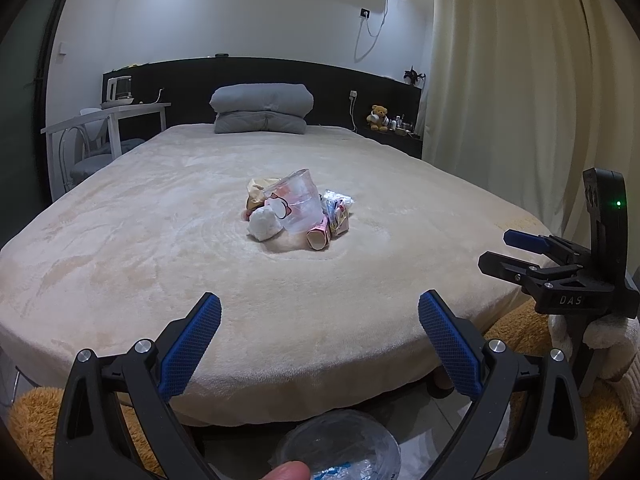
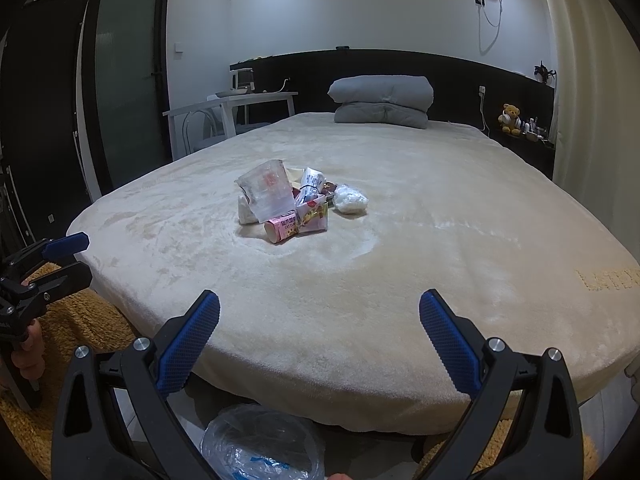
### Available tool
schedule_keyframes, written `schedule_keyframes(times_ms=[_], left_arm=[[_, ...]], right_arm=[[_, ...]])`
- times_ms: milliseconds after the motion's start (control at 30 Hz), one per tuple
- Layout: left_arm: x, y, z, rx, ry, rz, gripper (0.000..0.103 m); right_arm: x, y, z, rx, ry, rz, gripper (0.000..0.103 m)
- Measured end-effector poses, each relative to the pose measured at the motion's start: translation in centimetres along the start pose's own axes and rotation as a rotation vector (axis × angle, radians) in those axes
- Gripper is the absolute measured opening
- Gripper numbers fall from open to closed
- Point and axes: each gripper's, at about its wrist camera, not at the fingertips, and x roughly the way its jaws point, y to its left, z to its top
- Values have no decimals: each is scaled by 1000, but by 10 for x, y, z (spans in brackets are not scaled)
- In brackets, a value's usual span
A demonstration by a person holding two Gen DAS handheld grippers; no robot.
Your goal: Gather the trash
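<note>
A small heap of trash lies in the middle of the beige bed: a clear plastic cup, a white crumpled wad, a pink carton and several wrappers. The right wrist view shows the same heap with the cup and carton. My left gripper is open at the bed's near edge, well short of the heap, nothing between its fingers. My right gripper is open too, also empty. Each gripper appears from the side in the other's view: right gripper, left gripper.
A bin lined with clear plastic stands on the floor below the grippers, at the bed's foot. Folded grey bedding lies at the headboard. A white desk and chair stand left, a curtain right. Orange fluffy rug covers the floor.
</note>
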Motion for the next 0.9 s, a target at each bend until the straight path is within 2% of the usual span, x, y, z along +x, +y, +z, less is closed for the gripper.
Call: schedule_keyframes(times_ms=[367,900], left_arm=[[2,0,2,-1,-1,12,97],[9,0,3,2,12,-11,97]], right_arm=[[-2,-2,-1,13,-9,-1,99],[0,0,2,5,4,23,99]])
